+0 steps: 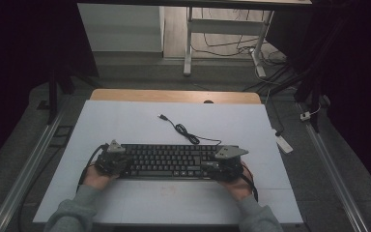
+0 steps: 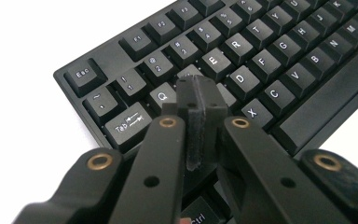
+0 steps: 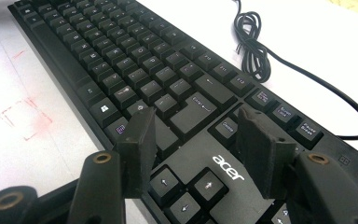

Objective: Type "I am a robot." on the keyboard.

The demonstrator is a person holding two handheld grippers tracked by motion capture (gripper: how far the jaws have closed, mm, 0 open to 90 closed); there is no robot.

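A black keyboard (image 1: 169, 161) lies across the white table top, its cable (image 1: 183, 130) coiled behind it. My left gripper (image 1: 113, 162) sits over the keyboard's left end. In the left gripper view its jaws are shut (image 2: 200, 93), pads together with nothing between them, tips on or just above the keys near W and Q (image 2: 163, 96). My right gripper (image 1: 224, 166) is at the keyboard's right end. In the right gripper view it stands open (image 3: 193, 133) over the keyboard (image 3: 135, 70), above the arrow keys (image 3: 186, 184) and the brand mark, with nothing gripped.
The white board (image 1: 125, 121) covers a wooden table (image 1: 174, 95). A faint red square mark (image 3: 25, 119) shows on the board in front of the keyboard. Beyond the table stand a desk frame (image 1: 188, 43) and loose cables on the floor (image 1: 270, 58).
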